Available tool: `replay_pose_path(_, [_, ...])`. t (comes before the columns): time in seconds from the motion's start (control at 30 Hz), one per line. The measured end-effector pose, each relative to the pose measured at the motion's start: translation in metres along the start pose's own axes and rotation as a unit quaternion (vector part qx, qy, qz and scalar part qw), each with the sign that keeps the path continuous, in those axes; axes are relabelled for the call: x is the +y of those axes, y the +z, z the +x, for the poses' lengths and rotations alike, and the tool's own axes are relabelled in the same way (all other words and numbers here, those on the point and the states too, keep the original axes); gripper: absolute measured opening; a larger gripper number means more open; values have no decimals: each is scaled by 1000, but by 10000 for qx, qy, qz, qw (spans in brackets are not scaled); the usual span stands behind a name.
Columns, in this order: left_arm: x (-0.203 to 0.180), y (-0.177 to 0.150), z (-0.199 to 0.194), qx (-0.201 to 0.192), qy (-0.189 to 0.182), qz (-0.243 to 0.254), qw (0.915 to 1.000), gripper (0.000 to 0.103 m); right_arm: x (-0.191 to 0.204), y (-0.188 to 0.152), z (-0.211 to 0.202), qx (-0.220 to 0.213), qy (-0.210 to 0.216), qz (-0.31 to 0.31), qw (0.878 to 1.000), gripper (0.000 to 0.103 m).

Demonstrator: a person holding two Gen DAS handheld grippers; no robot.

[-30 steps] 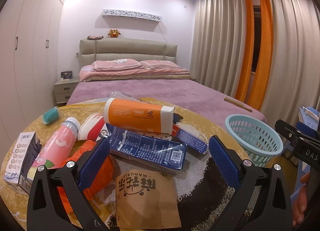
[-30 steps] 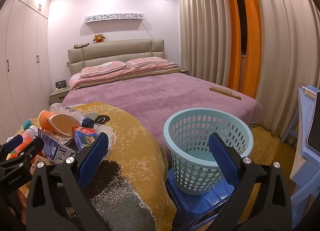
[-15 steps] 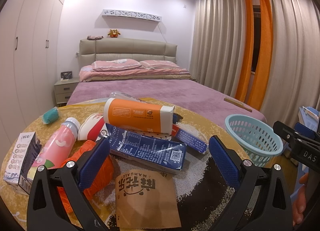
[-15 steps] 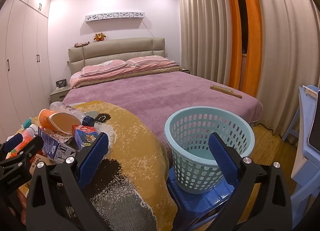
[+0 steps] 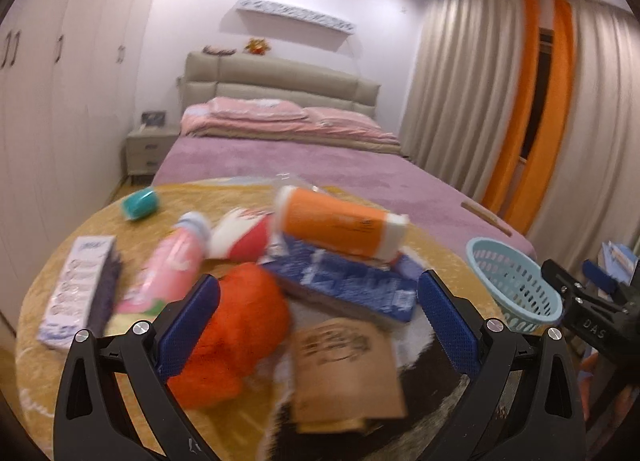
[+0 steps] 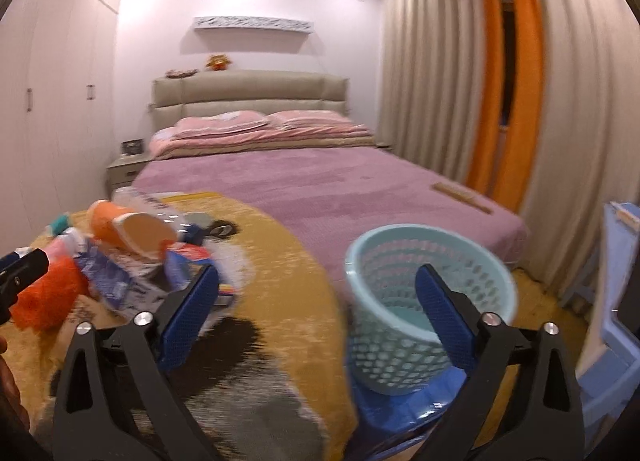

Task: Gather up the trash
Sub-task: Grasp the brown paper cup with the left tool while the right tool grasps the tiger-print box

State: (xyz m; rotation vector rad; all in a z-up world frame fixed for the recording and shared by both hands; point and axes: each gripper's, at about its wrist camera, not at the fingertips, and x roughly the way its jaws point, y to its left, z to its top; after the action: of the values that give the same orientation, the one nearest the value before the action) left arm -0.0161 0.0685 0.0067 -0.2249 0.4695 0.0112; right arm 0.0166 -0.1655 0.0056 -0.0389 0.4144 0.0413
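Left gripper (image 5: pixel 318 317): fingers apart, newly tilted toward crumpled orange plastic bag (image 5: pixel 236 335) (pickup likely); right gripper (image 6: pixel 316 311) likewise apart, empty.

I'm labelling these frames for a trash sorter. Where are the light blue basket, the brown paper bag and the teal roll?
light blue basket (image 6: pixel 404 345): right wrist view, on its perforated side wall.
brown paper bag (image 5: pixel 348 373): left wrist view, on its flat printed face.
teal roll (image 5: pixel 140 203): left wrist view, on its curved side.
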Motion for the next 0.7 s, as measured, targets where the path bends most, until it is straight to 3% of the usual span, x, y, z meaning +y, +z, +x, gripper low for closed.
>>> replay_pose_path(0.1, [24, 2, -2, 383, 82, -233, 9990, 95, 16, 5, 10, 143, 396, -141, 9990, 84])
replay_pose_path(0.17, [32, 1, -3, 607, -70, -321, 9976, 95, 24, 7, 18, 279, 716, -178, 9969, 82])
replay_pose_path(0.37, [30, -10, 1, 1027, -301, -182, 9941, 95, 45, 11, 40, 668, 1204, -210, 9902, 77])
replay_pose_path(0.63, [-9, -22, 21, 1494, -430, 243, 9875, 85, 42, 21, 84, 1255, 1525, -38, 9803, 77])
replay_pose_path(0.7, [-10, -26, 30, 1660, -399, 224, 9851, 73, 44, 21, 93, 1371, 1629, -73, 9770, 77])
